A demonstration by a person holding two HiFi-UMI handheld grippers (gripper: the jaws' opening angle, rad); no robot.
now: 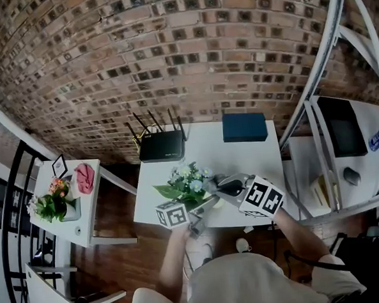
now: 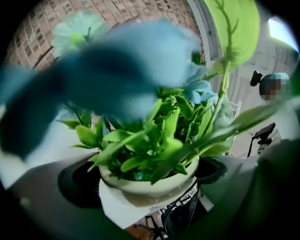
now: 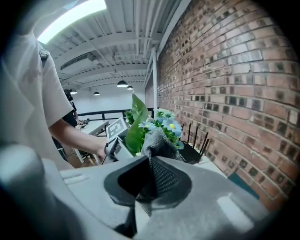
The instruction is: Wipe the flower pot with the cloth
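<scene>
Near six o'clock on the tabletop, left hand-held gripper clamps the flower pot steady; right hand-held gripper pinches the cloth.

1. The flower pot stands near the front edge of the table, between the jaws of the left claw.
2. The cloth, in the right claw, lies just right of the pot.
3. A router stands at the table's back left and a box at its back right.
4. A side table stands well apart to the left.
</scene>
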